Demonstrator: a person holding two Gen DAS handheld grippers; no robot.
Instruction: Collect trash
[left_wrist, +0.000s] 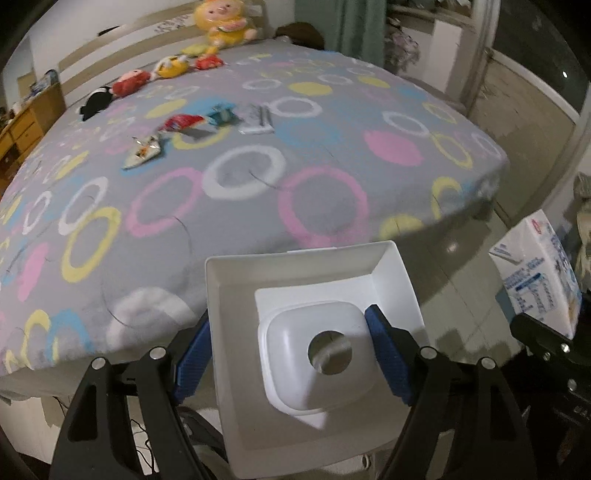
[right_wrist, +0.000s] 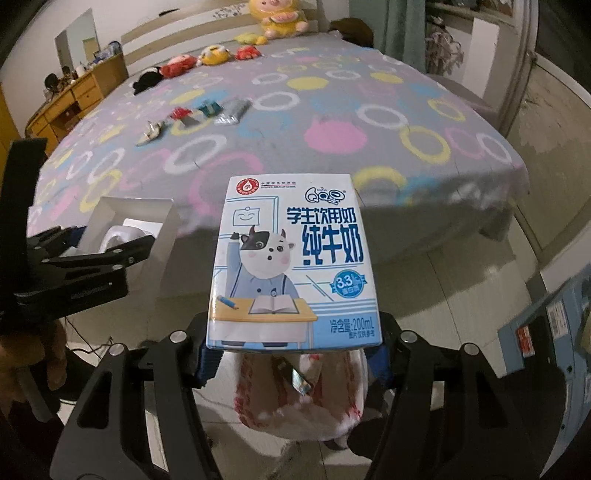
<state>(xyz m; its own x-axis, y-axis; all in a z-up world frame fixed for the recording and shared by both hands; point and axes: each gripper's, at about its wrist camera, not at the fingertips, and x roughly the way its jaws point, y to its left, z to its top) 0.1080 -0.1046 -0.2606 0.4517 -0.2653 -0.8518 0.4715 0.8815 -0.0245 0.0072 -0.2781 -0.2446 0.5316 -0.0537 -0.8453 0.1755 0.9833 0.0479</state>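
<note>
Big grey bed with coloured rings (left_wrist: 258, 192), wrappers waiting at eleven o'clock. Left hand-held gripper (left_wrist: 291, 354) clamps the white square plastic container (left_wrist: 314, 280); right hand-held gripper (right_wrist: 291, 354) pinches the blue-and-white milk carton (right_wrist: 291, 258). Best keep both squeezed firm, level, over the red-and-white plastic bag (right_wrist: 299, 406) at six.

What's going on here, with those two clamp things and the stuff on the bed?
A person is tidying up with a clamp tool in each hand. The left gripper grips a white plastic container, and the right gripper grips a milk carton, both held off the foot of the bed. A bag with trash inside hangs below the carton. Several wrappers lie on the bedspread, not yet collected.
</note>
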